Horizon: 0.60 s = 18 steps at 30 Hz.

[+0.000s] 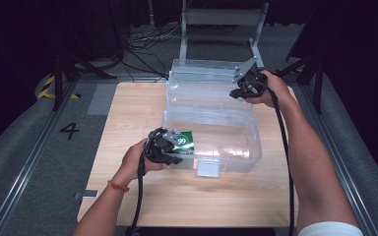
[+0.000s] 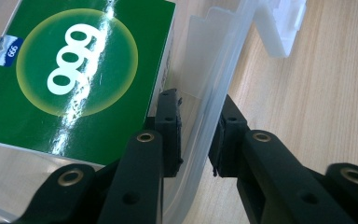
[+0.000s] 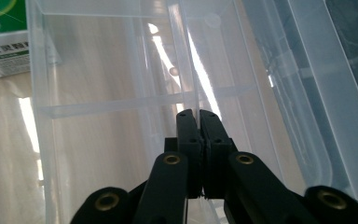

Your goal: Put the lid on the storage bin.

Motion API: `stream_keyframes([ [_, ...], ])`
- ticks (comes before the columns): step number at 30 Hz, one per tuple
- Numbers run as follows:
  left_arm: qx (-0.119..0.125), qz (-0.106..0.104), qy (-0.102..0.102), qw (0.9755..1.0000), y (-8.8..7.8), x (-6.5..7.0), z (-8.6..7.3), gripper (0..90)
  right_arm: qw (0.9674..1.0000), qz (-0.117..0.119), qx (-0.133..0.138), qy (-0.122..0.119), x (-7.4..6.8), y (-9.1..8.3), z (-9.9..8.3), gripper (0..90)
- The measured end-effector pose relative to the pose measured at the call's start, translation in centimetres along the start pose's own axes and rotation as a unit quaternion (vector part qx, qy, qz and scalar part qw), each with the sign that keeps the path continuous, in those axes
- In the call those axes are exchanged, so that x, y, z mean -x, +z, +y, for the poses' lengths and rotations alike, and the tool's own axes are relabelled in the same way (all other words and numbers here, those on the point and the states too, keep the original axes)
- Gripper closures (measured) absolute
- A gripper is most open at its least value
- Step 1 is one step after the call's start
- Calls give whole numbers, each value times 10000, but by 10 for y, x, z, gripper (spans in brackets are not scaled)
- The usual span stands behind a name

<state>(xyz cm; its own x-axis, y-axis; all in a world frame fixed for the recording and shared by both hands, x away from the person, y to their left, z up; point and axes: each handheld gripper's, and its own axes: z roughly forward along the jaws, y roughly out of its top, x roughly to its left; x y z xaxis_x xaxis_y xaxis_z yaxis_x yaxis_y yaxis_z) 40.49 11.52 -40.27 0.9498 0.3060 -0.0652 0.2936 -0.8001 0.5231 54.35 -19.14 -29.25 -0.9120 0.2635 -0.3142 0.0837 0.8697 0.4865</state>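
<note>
High view: clear box (image 1: 216, 142) on counter (image 1: 128, 103), lid (image 1: 202, 73) thrown back behind; left gripper (image 1: 170, 150) at near-left corner, right gripper (image 1: 241, 88) at far-right side.
Left jaws: astride front wall of box, one inside, one outside; wall runs between them with a little daylight either side, so not clamped as far as left gripper view shows.
Right jaws: clenched on a thin clear panel of the box (image 3: 186, 100), edge pinched right at the tips (image 3: 198, 116).
Carton: green pack (image 2: 74, 65) inside box, just beside inner left jaw, flat side up.
Handling, box: likely light and hollow; thin plastic, stiff at corners, springy mid-wall; glossy, so prone to slip from a tip-only pinch; may crack if twisted.
Handling, carton: light card, shiny face, dents easily.
Where to grip: on the rim close to a corner or rib, jaws deep over the edge, not on the latch tab (image 1: 207, 168).
Edges: front wall close ahead of left jaws; divider ribs ahead of right jaws; counter edge near behind left hand (image 1: 138, 160).
Open room: bare counter left of left jaws and toward the person; little room beyond right jaws, where lid stands.
</note>
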Motion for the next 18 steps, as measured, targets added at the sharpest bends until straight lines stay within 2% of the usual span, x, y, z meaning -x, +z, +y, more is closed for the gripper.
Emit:
stream_keyframes([
  [2,22,34,52,10000,0,0,0,757,10000,-30,-25,-41,-3,-3,2,894],
  [7,51,70,11,10000,-1,1,-2,744,9998,-116,10,-178,-11,-7,5,898],
  [12,39,90,-8,10000,-1,2,-2,737,9997,-64,84,-213,-15,-13,4,900],
  [14,20,145,12,9999,-1,3,-1,735,9995,-109,114,-276,-21,-18,7,900],
  [18,7,213,41,9998,0,5,-1,727,9992,-45,206,-348,-28,-24,7,900],
])
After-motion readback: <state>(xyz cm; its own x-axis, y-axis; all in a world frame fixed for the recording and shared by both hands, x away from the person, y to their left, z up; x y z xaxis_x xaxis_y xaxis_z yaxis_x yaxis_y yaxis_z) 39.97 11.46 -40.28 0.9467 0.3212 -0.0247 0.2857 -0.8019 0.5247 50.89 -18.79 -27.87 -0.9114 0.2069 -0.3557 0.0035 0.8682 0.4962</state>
